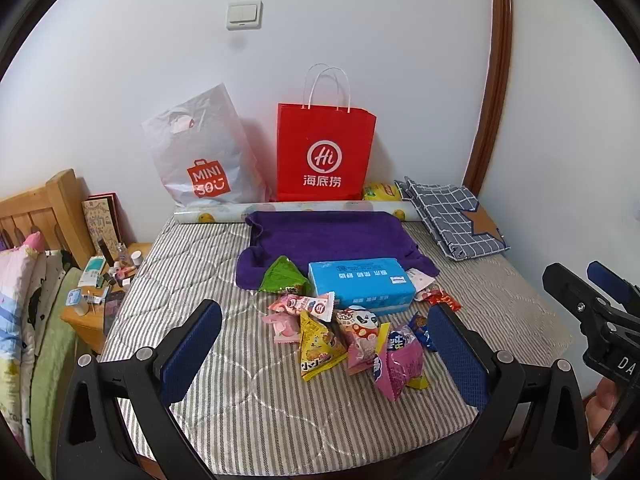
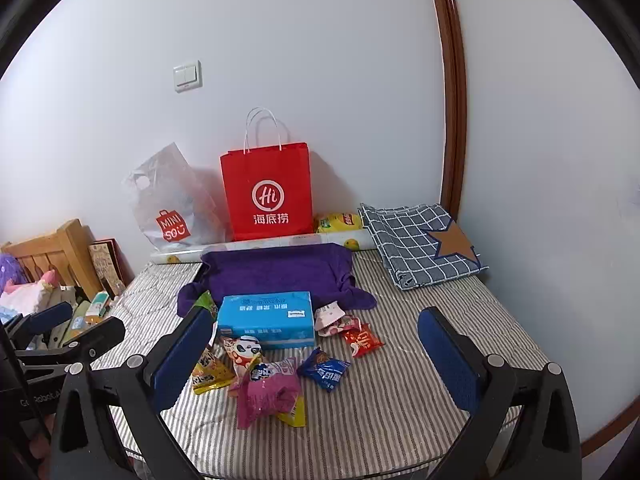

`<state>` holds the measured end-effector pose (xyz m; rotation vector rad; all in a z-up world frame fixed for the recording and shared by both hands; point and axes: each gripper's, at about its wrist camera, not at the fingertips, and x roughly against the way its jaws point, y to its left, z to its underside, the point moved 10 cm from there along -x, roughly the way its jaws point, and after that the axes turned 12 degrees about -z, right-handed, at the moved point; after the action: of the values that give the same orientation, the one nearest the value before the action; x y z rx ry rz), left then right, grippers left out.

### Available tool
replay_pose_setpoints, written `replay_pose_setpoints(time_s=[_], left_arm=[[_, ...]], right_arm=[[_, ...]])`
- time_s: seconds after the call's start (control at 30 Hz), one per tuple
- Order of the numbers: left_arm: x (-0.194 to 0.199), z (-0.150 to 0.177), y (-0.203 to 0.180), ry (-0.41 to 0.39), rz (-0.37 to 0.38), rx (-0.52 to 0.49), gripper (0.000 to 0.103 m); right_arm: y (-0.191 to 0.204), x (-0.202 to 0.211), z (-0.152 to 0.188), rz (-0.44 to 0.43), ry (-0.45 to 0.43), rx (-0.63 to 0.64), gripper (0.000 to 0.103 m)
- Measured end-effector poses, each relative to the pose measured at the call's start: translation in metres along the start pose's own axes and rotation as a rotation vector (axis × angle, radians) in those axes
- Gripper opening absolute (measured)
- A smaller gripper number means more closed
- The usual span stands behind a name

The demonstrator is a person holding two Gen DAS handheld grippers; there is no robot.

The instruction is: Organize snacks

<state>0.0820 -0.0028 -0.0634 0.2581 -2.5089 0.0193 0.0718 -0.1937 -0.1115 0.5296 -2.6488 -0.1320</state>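
Just ahead of the spread, empty left gripper (image 1: 324, 344) and right gripper (image 2: 316, 356), the snack packets (image 1: 352, 340) lie heaped on the bed (image 1: 240, 420); light, crinkly, slippery, probably best pinched at a sealed edge.

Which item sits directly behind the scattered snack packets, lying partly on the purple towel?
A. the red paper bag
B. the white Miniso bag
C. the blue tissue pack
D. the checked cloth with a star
C: the blue tissue pack lies right behind the snack packets with its far edge on the purple towel; both bags stand back at the wall.
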Motion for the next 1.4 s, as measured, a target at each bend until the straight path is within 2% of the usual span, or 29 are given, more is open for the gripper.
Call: replay_pose_setpoints(time_s=[0.37,0.67,0.83,1.13,1.4], left_arm=[[-0.001,0.000,0.004,0.004,-0.006,0.014,0.103],[-0.004,0.001,0.010,0.025,-0.064,0.019,0.103],[0.000,0.000,0.005,0.018,-0.004,0.021,0.103],[0.003,-0.007,0.000,-0.035,-0.012,-0.013,0.103],[-0.001,-0.005,-0.007,-0.047,-0.013,-0.040,0.103]], right_arm=[[0.006,-0.001,-0.002,0.008,0.000,0.009,0.103],[0.007,-0.002,-0.002,0.005,0.000,0.002,0.103],[0.006,-0.002,-0.001,0.006,0.004,-0.006,0.103],[0.002,-0.006,0.001,0.018,0.008,-0.001,0.103],[-0.005,-0.017,0.012,0.091,0.044,0.050,0.103]])
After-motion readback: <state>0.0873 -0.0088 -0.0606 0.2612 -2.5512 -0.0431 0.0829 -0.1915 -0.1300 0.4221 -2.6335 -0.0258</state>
